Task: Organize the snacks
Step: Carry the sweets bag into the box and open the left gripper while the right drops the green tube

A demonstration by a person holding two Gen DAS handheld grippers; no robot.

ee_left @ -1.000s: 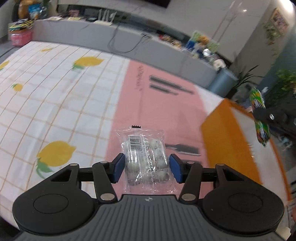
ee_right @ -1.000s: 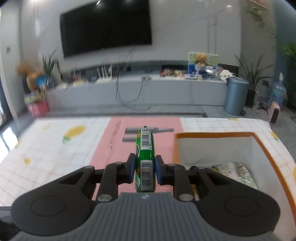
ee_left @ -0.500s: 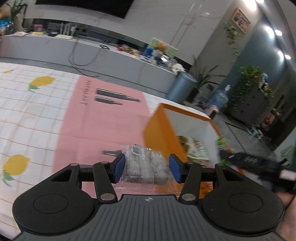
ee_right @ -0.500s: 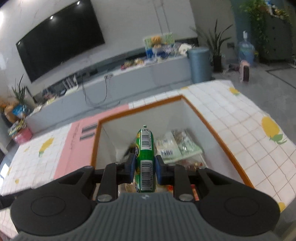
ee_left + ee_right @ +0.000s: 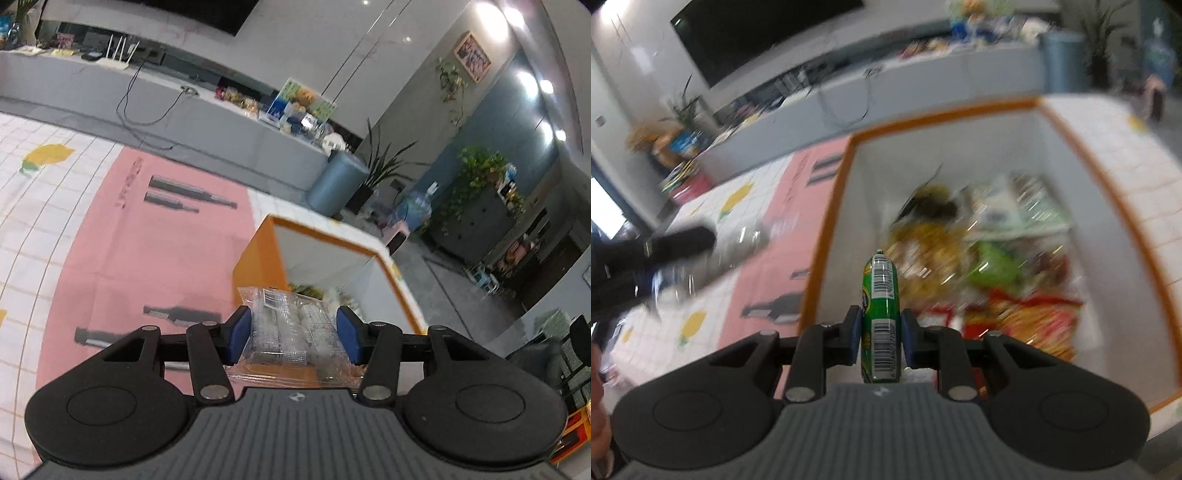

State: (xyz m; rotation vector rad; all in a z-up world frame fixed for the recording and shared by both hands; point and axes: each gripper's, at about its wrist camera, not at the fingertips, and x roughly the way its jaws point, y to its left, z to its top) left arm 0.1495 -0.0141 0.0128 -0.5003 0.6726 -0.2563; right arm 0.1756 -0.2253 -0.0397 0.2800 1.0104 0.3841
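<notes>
My left gripper [image 5: 293, 334] is shut on a clear plastic snack packet [image 5: 291, 328] and holds it in the air beside the near left corner of the orange box [image 5: 258, 258]. My right gripper [image 5: 879, 330] is shut on a green snack tube [image 5: 881, 314] with barcodes, held above the near left part of the orange-rimmed box [image 5: 827, 221]. Several snack bags [image 5: 997, 266] lie blurred inside the box. The left gripper with its packet also shows at the left of the right wrist view [image 5: 676, 243].
The box stands on a pink mat [image 5: 140, 251] over a lemon-print tablecloth [image 5: 33, 184]. A grey TV bench [image 5: 184, 125], a blue bin [image 5: 336, 184] and plants stand beyond the table.
My left gripper has carried the clear packet off the mat and toward the box's corner. My right gripper has moved over the box and lower, with the green tube in it.
</notes>
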